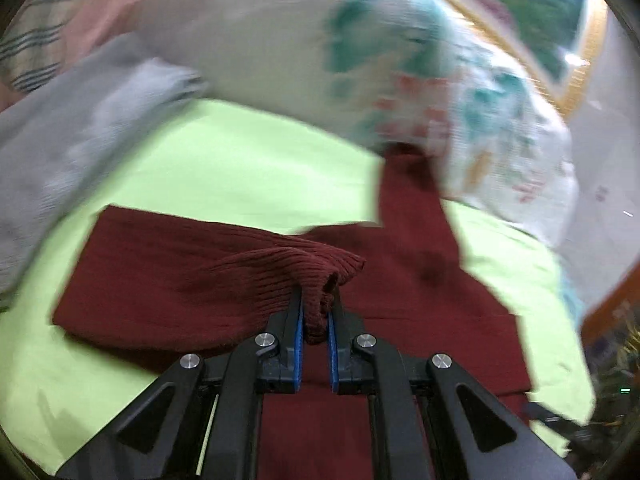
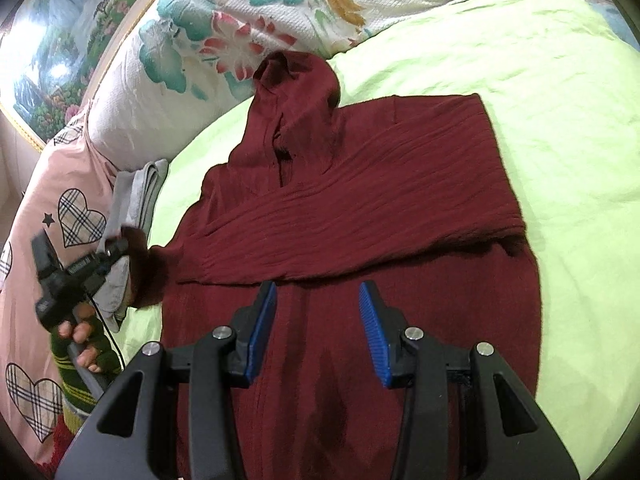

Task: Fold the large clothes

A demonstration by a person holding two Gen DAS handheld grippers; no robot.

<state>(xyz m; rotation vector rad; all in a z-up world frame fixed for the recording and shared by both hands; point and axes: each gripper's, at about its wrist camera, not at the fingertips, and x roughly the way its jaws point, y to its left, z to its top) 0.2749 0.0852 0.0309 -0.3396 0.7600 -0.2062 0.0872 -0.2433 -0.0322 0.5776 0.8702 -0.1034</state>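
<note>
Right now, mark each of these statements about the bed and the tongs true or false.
1. The left tongs pinch a cuff of the dark red sweater. True.
2. The right tongs grip the hood. False: they are open and hold nothing.
3. The sweater lies on a green sheet. True.
4. One sleeve is folded across the sweater's body. True.
5. The pillow is plain blue. False: it is white with flowers.

Maroon sweater [image 2: 360,208] lies on green-sheeted bed [image 2: 540,80].
</note>
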